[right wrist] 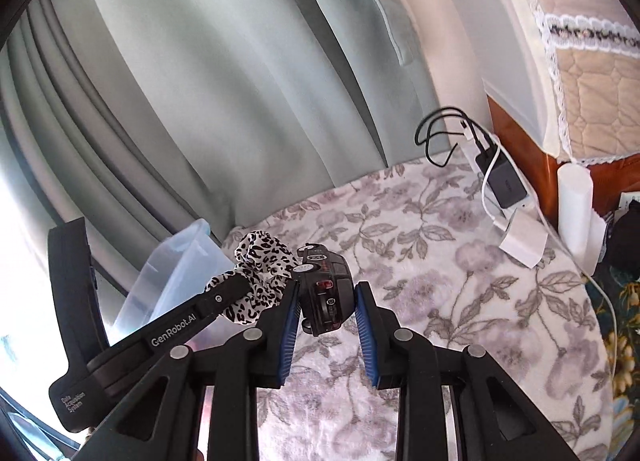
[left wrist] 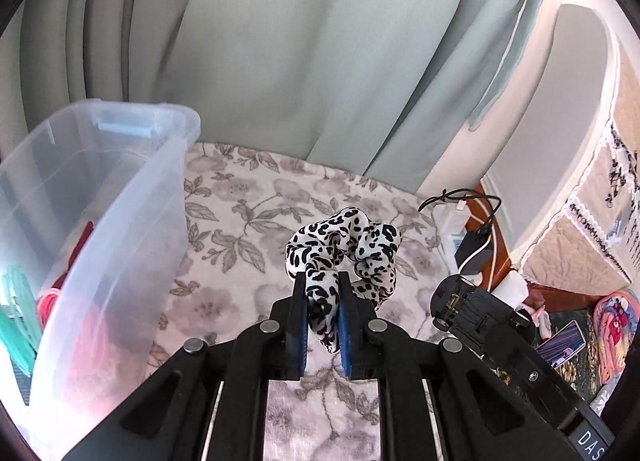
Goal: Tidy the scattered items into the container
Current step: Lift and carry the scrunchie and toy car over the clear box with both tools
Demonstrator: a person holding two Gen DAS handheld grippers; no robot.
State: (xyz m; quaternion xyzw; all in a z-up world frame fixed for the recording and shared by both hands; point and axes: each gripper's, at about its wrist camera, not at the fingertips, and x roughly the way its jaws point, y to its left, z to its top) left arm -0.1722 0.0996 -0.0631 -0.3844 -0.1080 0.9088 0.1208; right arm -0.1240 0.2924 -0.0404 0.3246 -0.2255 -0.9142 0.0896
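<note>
The left tool (left wrist: 323,288) is clamped on the leopard-print scrunchie (left wrist: 344,245), beside the clear container (left wrist: 120,197). The right tool (right wrist: 326,293) grips a black toy car (right wrist: 324,293). Arm marking: "GenRobot.AI".

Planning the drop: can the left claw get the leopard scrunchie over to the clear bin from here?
Probably yes. The left claw holds the scrunchie just right of the clear bin, whose top is open, and only bare floral cloth lies between them.

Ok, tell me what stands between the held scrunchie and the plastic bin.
Nothing visible. The left gripper holds the leopard scrunchie above the floral cloth; the clear bin sits to its left, top open, only cloth between.
</note>
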